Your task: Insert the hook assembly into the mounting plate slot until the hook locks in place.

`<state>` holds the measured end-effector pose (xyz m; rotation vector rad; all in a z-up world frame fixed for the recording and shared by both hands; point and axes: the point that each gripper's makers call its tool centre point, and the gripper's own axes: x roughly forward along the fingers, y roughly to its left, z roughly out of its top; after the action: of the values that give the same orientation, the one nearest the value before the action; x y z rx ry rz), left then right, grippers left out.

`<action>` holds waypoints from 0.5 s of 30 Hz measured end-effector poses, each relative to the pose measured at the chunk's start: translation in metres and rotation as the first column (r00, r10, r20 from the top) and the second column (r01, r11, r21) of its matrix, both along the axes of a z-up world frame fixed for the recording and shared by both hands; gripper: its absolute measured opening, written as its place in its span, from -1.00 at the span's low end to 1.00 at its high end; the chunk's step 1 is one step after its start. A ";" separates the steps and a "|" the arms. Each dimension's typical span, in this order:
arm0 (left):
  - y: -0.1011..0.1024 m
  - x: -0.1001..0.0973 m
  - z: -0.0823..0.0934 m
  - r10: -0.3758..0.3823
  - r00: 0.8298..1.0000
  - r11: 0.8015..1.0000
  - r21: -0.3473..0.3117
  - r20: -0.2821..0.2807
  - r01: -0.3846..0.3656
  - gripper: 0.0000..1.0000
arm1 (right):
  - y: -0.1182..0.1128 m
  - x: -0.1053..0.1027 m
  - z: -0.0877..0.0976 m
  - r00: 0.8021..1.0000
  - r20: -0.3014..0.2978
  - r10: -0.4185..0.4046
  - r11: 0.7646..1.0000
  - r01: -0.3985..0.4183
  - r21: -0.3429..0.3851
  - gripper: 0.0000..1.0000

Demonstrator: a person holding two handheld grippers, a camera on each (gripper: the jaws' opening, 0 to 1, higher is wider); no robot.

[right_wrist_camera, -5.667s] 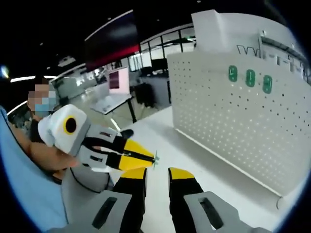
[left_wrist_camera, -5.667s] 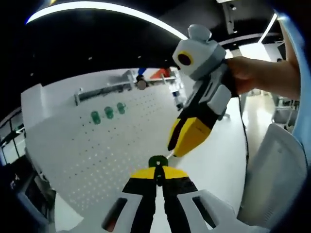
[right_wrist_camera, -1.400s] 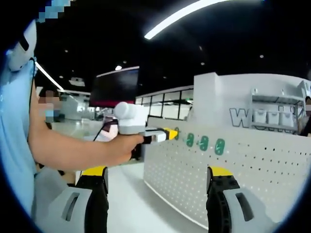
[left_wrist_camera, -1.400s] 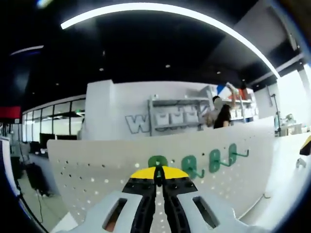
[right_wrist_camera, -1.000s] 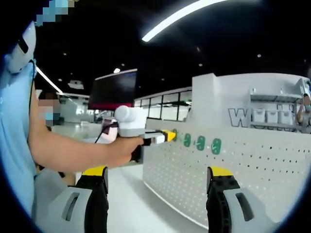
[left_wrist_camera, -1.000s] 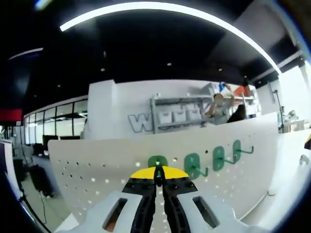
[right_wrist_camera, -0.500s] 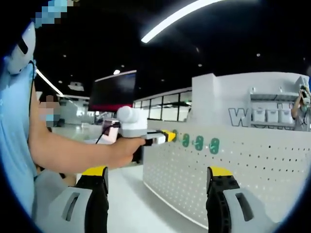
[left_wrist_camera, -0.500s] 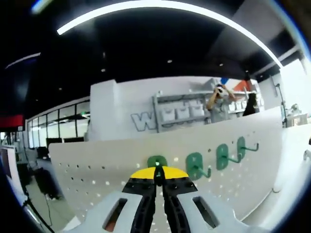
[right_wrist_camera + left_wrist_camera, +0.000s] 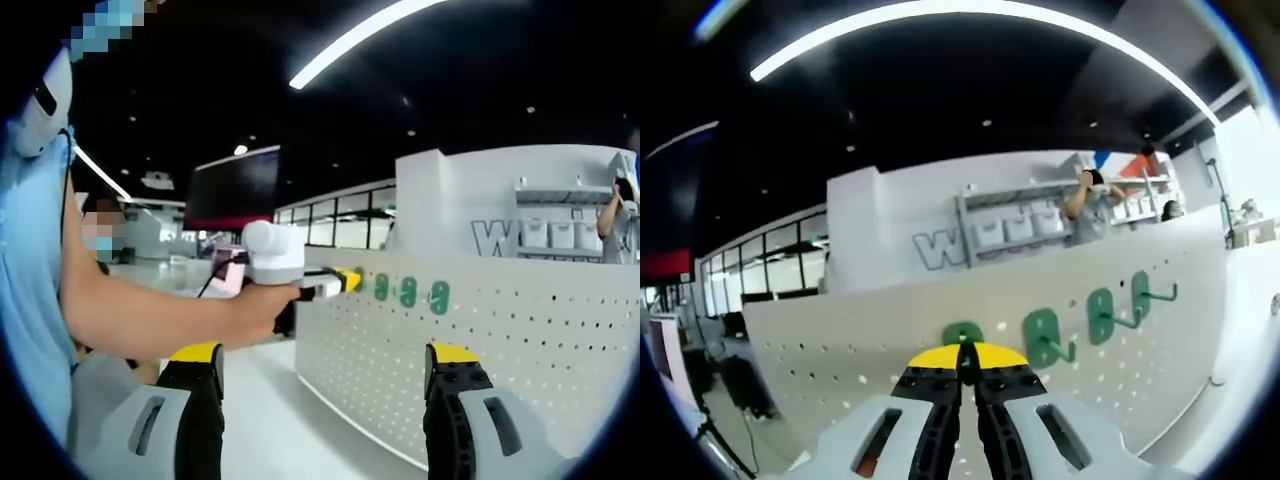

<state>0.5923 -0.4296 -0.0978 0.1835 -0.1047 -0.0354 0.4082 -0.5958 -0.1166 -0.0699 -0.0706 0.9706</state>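
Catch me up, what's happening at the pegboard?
A person is fitting a green hook into the white pegboard. The left gripper is shut on it, with the hook's base right at the board face. Three more green hooks already sit in a row beside it. The right gripper hangs open, holding nothing, off the board.

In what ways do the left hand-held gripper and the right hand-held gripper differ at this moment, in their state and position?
The left hand-held gripper has its jaws shut on a green hook; the right hand-held gripper is open and holds nothing. The left one has its tip at the white pegboard, beside three green hooks mounted in a row; the right one is back from the board. Both have black jaws with yellow tips and grey bodies.
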 end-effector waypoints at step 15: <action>0.000 0.002 -0.002 0.006 1.000 1.000 0.021 0.012 -0.006 -0.92 | -0.001 0.005 -0.002 1.000 0.000 -0.001 1.000 0.001 0.000 0.67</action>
<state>0.5939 -0.4297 -0.0996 0.2047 -0.1162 -0.0294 0.4129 -0.5970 -0.1186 -0.0701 -0.0710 0.9699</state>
